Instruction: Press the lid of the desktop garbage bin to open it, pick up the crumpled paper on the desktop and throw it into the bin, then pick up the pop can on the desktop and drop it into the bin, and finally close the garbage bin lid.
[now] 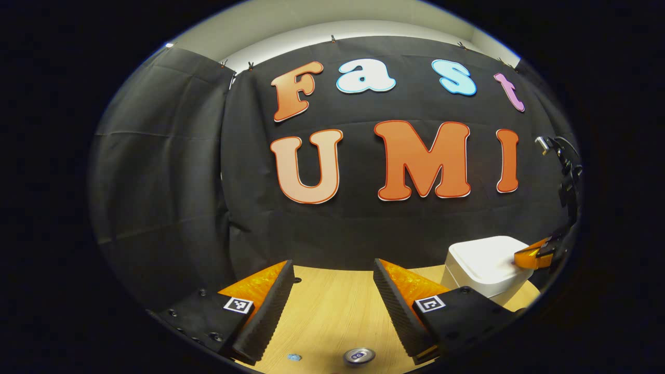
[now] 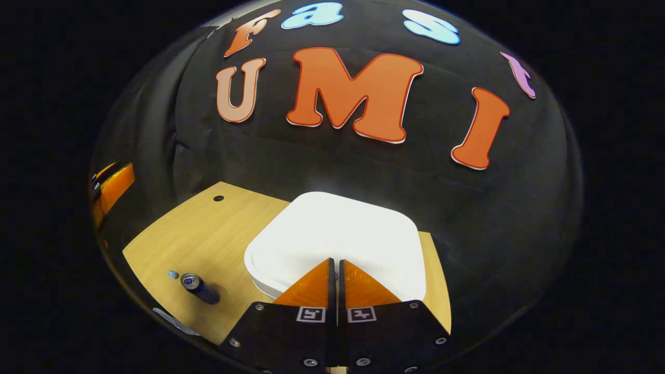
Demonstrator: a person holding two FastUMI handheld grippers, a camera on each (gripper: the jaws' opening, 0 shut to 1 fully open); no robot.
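The right gripper [image 2: 335,267] is held with its fingers closed together, empty, their tips set over the near edge of the white square plastic garbage bin's [image 2: 337,239] lid, which is seen lying shut; whether they touch it cannot be told. The left gripper [image 1: 332,291] is held level to the left of the bin, fingers spread wide apart, nothing between them. The dark pop can [image 2: 199,288] is seen upright on the wooden desktop [image 2: 208,239] left of the bin, a small blue scrap [image 2: 173,274] just beside it.

A black cloth wall [image 1: 171,171] hangs behind a light wooden table [image 1: 332,311]. The table has small round holes [image 2: 218,198].
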